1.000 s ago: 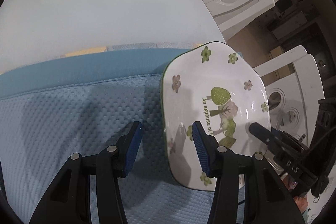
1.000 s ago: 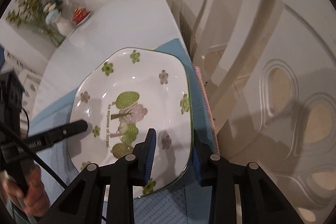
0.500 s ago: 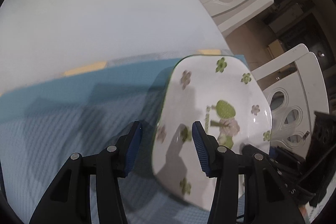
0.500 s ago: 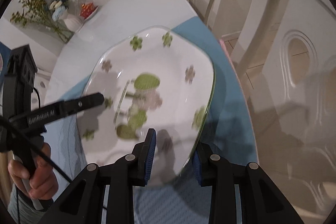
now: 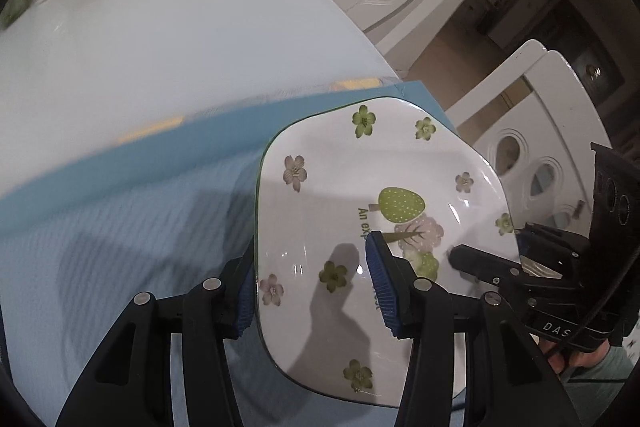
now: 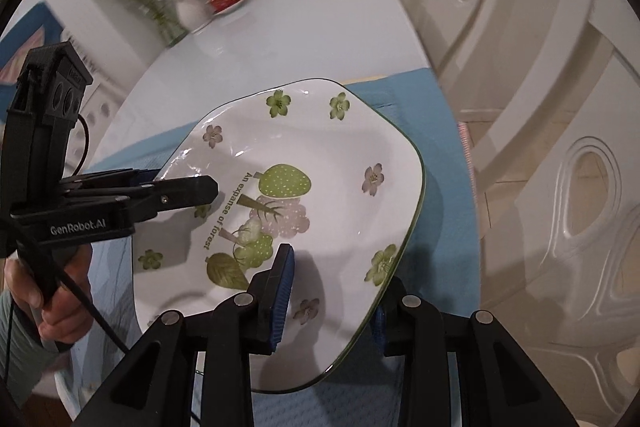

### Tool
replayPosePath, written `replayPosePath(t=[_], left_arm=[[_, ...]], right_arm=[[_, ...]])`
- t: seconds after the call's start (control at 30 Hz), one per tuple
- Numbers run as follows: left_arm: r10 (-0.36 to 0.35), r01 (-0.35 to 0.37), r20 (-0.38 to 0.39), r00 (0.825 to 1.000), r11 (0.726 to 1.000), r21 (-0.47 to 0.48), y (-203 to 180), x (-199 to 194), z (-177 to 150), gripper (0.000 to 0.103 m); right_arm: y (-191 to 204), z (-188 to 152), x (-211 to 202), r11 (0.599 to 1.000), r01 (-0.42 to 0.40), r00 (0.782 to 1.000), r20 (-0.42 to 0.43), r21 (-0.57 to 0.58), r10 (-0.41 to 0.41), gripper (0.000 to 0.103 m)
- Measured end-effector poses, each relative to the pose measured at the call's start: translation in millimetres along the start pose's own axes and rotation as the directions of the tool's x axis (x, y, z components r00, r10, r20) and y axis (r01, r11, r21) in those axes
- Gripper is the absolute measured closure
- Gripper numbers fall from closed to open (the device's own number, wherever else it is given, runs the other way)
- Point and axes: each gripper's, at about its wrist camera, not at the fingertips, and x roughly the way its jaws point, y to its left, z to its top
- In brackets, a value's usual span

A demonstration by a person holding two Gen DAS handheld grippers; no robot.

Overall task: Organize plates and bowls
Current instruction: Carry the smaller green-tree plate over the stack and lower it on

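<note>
A white, squarish ceramic plate (image 5: 360, 163) with a thin green rim, printed flowers and green-and-pink trees is held tilted just above a light blue textured cloth mat (image 5: 120, 227) on the white table (image 5: 180, 39). The left gripper (image 5: 312, 287) straddles the plate's left rim, one blue pad under the edge and the other over the glazed face, though whether the pads press on it I cannot tell. The right gripper (image 6: 332, 291) is clamped narrowly on the opposite rim, one pad on top and one beneath.
</note>
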Motion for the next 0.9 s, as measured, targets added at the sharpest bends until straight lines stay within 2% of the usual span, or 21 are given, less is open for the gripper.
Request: replayPosePath(t=[0.33,0.67,0.9], left_arm=[[0.029,-0.028,0.020,0.999,0.996,-0.087,-5.3,-60.2,-55.4,0.058],[0.036,-0.032,0.035,0.999,0.995,-0.090,-27.1,-121.7,-115.5,0.058],[0.029,-0.025,0.040,0.999,0.995,-0.096,-43.8,-150.4,-162.4,0.058]], right_arm=[[49.9,-34.6,-37.4,0.994,-0.042,0.998,-0.047,-0.102,0.037,0.071],[100.4,-85.8,-98.7,0.991,-0.047,0.998,-0.053,-0.125,0.041,0.071],[116.2,-122.4,-128.8,0.992,-0.042,0.998,-0.062,-0.122,0.034,0.071]])
